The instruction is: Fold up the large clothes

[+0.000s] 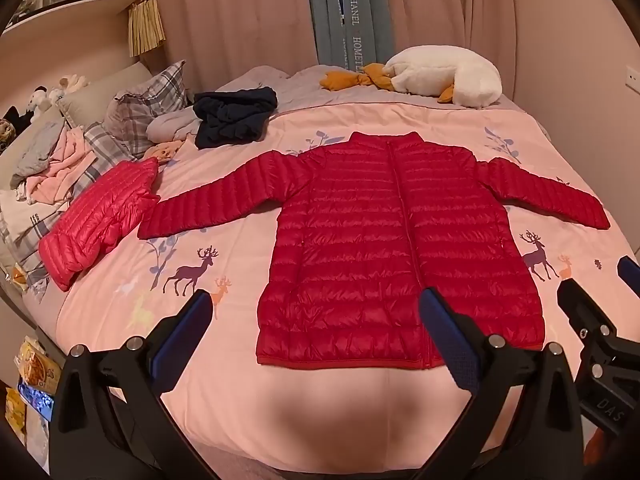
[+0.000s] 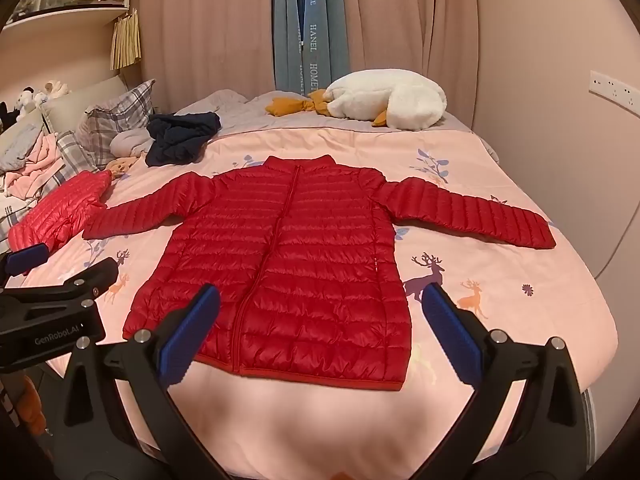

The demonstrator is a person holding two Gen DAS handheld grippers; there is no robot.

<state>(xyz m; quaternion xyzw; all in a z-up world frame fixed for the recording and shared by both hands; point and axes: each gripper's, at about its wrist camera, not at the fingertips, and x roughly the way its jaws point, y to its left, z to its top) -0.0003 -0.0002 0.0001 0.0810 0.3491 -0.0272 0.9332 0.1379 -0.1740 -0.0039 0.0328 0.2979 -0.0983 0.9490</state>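
Both hand-held grippers, left [image 1: 316, 316] and right [image 2: 320, 312], hang wide and empty over the bed's [image 1: 320, 412] near edge, red jacket [image 1: 392, 248] spread flat mid-bed, so your slick puffy sleeves may slip or spring back if pinched shallow.

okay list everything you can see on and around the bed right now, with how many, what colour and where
red puffer jacket: one, red, spread flat, zipped, mid bed, sleeves out
folded puffer jacket: one, pinkish red, left of the sleeve
dark garment: one, navy, crumpled, far left of bed
goose plush: one, white with orange feet, far edge
plaid pillows: two, grey check, by the headboard
clothes pile: one, pink and grey, far left
bedspread: one, pink with deer print
curtains: pink, with a blue panel between, behind the bed
small plush toys: several, on the headboard ledge
left gripper: open, above the hem
right gripper: open, above the hem
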